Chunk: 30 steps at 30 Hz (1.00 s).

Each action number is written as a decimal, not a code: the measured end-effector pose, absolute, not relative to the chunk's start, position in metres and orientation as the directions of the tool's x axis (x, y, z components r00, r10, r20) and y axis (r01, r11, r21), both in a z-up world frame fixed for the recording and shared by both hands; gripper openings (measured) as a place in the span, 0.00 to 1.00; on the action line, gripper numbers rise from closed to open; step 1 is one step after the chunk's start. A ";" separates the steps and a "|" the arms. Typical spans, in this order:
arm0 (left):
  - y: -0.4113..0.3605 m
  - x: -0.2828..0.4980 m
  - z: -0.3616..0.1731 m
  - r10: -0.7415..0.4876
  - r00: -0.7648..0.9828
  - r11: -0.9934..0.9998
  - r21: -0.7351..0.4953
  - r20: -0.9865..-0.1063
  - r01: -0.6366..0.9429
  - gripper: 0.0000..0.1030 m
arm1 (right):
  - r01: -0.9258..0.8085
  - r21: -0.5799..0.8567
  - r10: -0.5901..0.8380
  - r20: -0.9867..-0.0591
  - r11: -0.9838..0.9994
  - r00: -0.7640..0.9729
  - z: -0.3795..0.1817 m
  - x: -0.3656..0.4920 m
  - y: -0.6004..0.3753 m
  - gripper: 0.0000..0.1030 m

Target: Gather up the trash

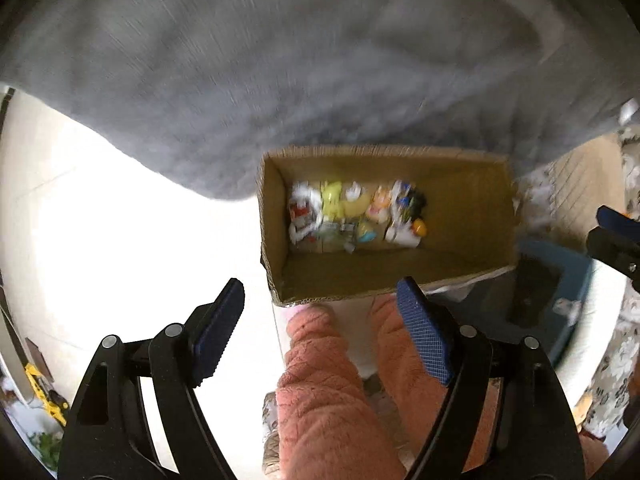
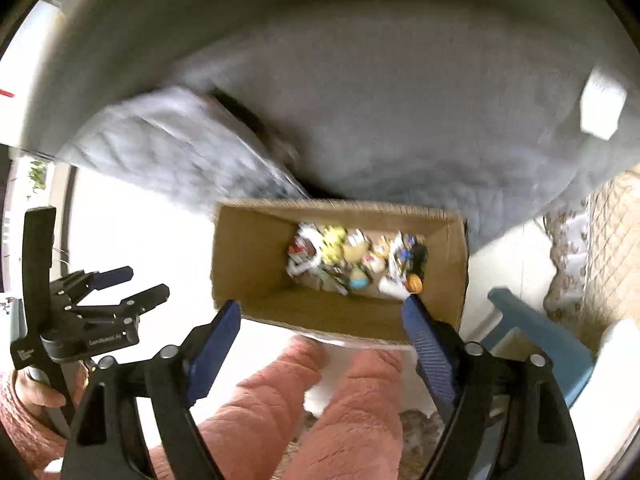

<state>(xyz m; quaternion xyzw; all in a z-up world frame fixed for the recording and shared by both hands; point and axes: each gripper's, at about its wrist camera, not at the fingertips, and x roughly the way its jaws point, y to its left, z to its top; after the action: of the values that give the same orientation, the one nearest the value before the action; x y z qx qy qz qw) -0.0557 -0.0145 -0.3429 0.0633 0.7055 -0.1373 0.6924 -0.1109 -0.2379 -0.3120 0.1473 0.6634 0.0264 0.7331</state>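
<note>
An open cardboard box [image 1: 472, 216] [image 2: 248, 256] stands on the pale floor below both grippers. At its bottom lies a heap of colourful trash [image 1: 356, 216] [image 2: 356, 260]: wrappers, small yellow and orange pieces, white scraps. My left gripper [image 1: 320, 300] points down over the box's near left corner, open, with nothing between its blue pads. My right gripper [image 2: 322, 316] hangs over the box's near rim, open and empty too. The left gripper [image 2: 132, 282] also shows at the left of the right wrist view, held by a hand.
A grey quilted bed cover [image 1: 280, 60] [image 2: 400, 100] fills the space behind the box. The person's legs in pink fleece trousers [image 1: 332, 392] [image 2: 320, 408] stand just before it. A blue bin [image 1: 560, 280] [image 2: 536, 328] sits right of the box. A white object [image 2: 602, 108] lies on the cover.
</note>
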 end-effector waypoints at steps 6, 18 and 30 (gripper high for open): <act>-0.007 -0.040 -0.198 -0.184 0.236 0.957 -0.119 -0.954 0.265 0.75 | 0.068 0.248 0.215 -0.924 0.966 0.317 -0.188 -0.097 -0.231 0.95; 0.010 -0.007 0.069 -0.227 0.747 0.973 -0.116 -0.625 0.199 0.84 | 0.000 0.124 0.078 -0.617 0.992 0.783 0.059 -0.055 -0.229 0.95; -0.001 -0.021 0.143 -0.150 0.861 0.988 -0.041 -0.487 0.149 0.88 | 0.061 0.067 -0.023 -0.467 0.996 0.884 0.160 -0.068 -0.223 0.95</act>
<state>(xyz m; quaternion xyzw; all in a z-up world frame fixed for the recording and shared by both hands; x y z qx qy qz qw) -0.0210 -0.0010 0.1433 -0.0011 0.2524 -0.0775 0.9645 -0.0679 -0.2228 0.1605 0.0400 0.2398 -0.0216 0.9698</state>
